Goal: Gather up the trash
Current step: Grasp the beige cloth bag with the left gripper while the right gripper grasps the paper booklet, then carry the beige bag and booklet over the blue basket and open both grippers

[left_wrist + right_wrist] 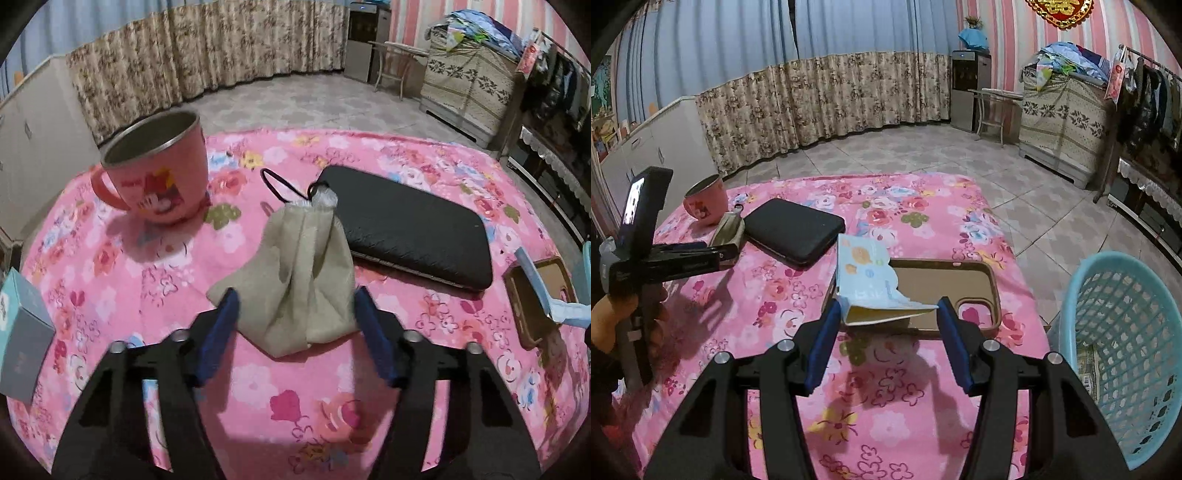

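A crumpled beige pouch [295, 273] with a black cord lies on the pink floral tablecloth [147, 280]. My left gripper [293, 299] is open, with its blue fingers on either side of the pouch's near end. A torn light-blue paper packet [868, 284] lies across a brown phone case [945, 284]. My right gripper [886, 310] is open, with its fingers flanking the packet's near edge. A light-blue plastic mesh basket [1126, 350] stands off the table's right edge, with some paper at its bottom. The left gripper also shows in the right wrist view [713, 254], by the pouch [729, 230].
A pink mug [159, 170] stands at the back left. A black flat case [410, 221] lies behind the pouch. A small teal box [20, 332] stands at the left edge. The phone case and packet show at the right of the left wrist view [532, 295].
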`<state>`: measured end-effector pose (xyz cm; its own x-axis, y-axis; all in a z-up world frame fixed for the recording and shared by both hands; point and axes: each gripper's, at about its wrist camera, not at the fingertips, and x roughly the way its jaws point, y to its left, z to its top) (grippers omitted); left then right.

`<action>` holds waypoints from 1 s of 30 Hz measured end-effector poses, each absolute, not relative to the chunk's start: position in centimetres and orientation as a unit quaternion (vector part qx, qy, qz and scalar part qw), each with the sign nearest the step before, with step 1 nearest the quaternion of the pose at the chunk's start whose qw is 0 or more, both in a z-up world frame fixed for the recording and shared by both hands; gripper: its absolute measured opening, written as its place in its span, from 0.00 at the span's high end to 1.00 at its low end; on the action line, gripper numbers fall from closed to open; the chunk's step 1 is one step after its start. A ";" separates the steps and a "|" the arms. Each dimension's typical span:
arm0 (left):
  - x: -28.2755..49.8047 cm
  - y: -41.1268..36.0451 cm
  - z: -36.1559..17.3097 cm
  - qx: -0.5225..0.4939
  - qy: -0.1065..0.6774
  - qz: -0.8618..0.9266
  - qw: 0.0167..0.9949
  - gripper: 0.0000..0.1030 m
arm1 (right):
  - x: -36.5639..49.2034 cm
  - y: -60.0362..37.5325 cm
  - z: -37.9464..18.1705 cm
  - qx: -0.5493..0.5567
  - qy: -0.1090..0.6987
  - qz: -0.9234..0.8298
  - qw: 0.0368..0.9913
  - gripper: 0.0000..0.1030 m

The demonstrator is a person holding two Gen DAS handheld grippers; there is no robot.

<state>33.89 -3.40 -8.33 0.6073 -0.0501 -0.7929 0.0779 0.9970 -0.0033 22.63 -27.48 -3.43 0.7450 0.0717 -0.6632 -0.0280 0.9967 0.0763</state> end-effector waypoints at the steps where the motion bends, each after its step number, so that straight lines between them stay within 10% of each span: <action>1: 33.7 -3.5 -8.2 0.019 0.437 -0.038 0.898 0.48 | 22.7 -27.6 -3.5 0.033 0.356 0.026 0.933 0.48; 5: 33.2 -3.6 -7.7 0.031 0.433 -0.044 0.900 0.71 | 22.6 -27.8 -3.4 0.040 0.355 0.029 0.934 0.48; 30: 19.8 -7.0 0.3 0.054 0.351 -0.090 0.930 0.72 | 16.1 -29.2 0.4 0.023 0.313 0.018 0.949 0.48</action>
